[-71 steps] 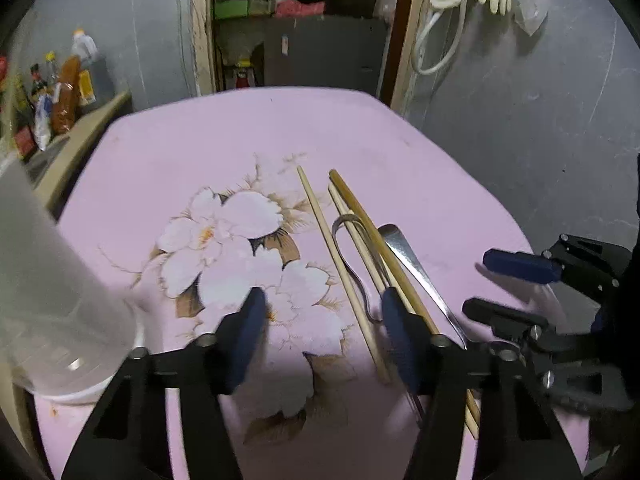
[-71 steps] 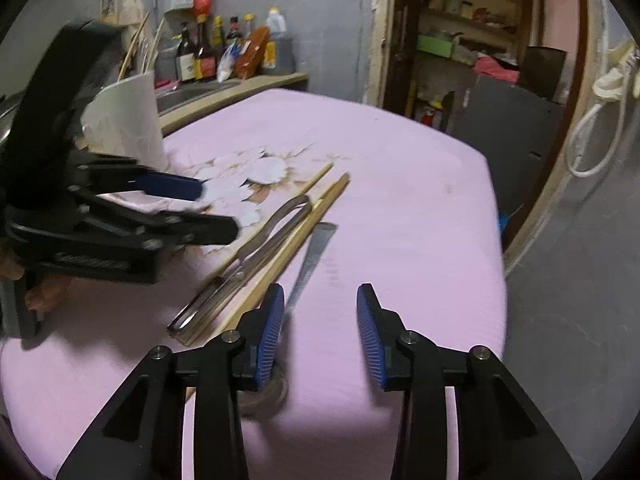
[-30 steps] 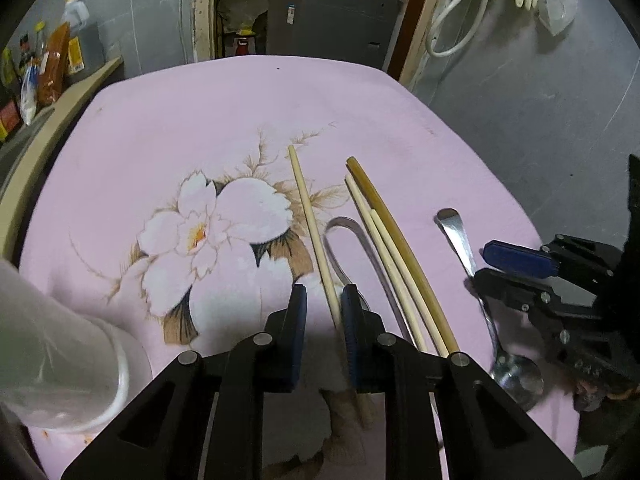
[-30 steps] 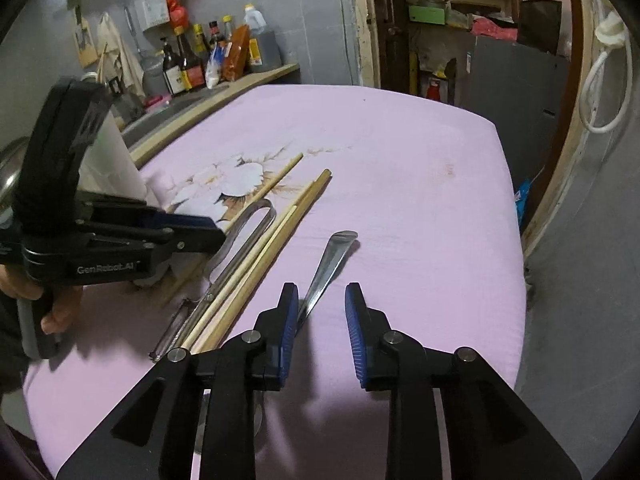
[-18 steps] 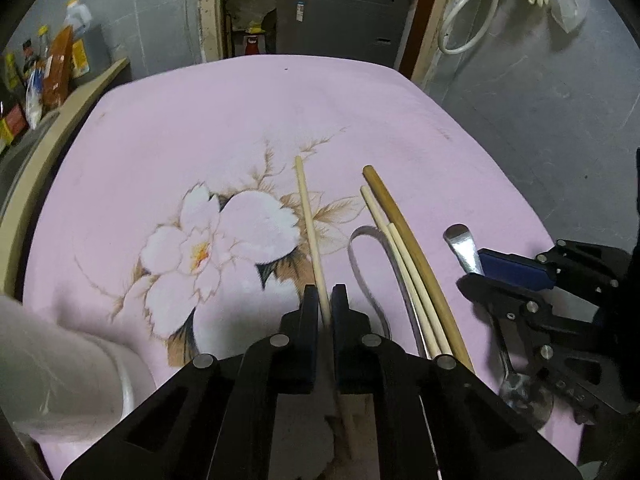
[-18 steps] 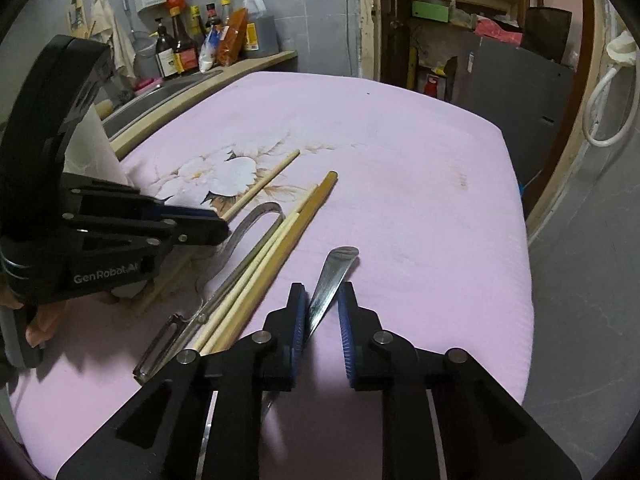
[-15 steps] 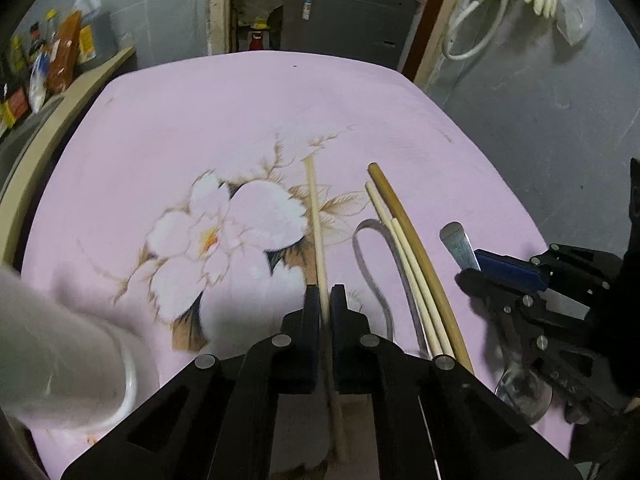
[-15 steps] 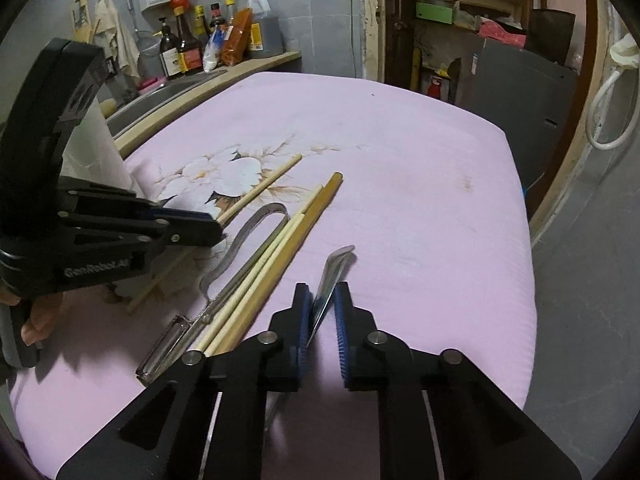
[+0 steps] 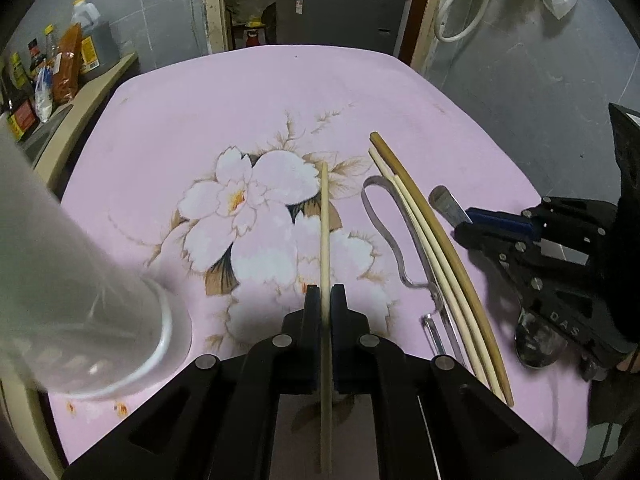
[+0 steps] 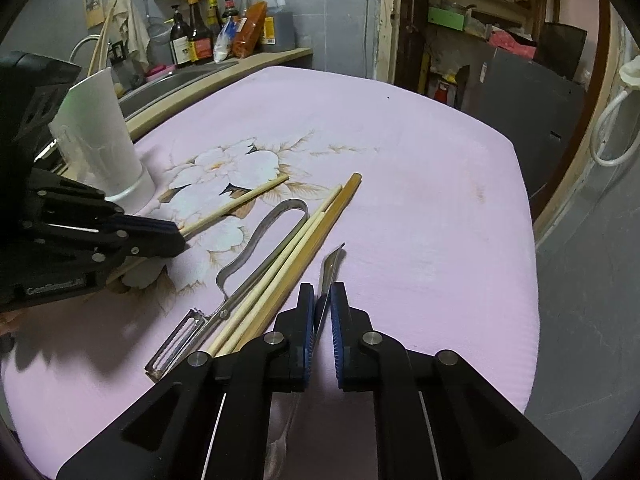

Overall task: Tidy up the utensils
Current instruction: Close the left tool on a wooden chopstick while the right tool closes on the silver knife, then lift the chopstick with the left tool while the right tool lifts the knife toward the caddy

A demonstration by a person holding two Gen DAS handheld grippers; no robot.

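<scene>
Left wrist view: my left gripper (image 9: pixel 325 300) squeezed tight on chopstick (image 9: pixel 324 216), stick pointing ahead. Right gripper (image 10: pixel 321 304) pinches spoon (image 10: pixel 329 270). Lift both level, drop into cup (image 9: pixel 80 300) at left.

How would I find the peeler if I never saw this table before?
Start at the pink flowered cloth, then go to the bundle of long sticks lying beside the big flower. The peeler lies right against their left side. It is the only metal thing there with a looped handle and a toothed blade at the near end.
</scene>
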